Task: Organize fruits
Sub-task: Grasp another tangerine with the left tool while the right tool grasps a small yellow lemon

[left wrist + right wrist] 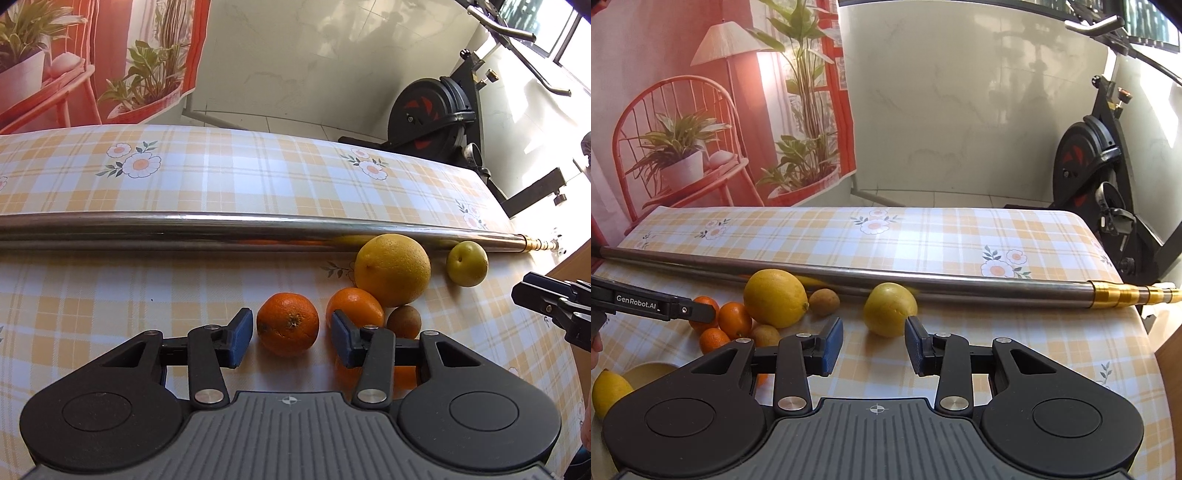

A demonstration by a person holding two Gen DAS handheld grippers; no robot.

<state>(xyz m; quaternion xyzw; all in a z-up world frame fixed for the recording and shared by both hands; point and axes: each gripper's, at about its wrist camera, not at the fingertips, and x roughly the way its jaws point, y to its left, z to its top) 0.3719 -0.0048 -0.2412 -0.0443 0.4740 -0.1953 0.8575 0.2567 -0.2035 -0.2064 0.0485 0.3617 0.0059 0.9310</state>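
a long steel pole lies crosswise on the worktop, beyond both sets of fingers. the left gripper has its fingers apart around an orange, stem end up. the right gripper has its fingers apart, empty, a yellow-green fruit just ahead.

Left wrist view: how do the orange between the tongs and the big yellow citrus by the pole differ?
The orange is deep orange; the yellow citrus is pale yellow. The orange is smaller. It sits well forward of the steel pole, while the yellow citrus lies close against it. Both rest on the checked tablecloth.
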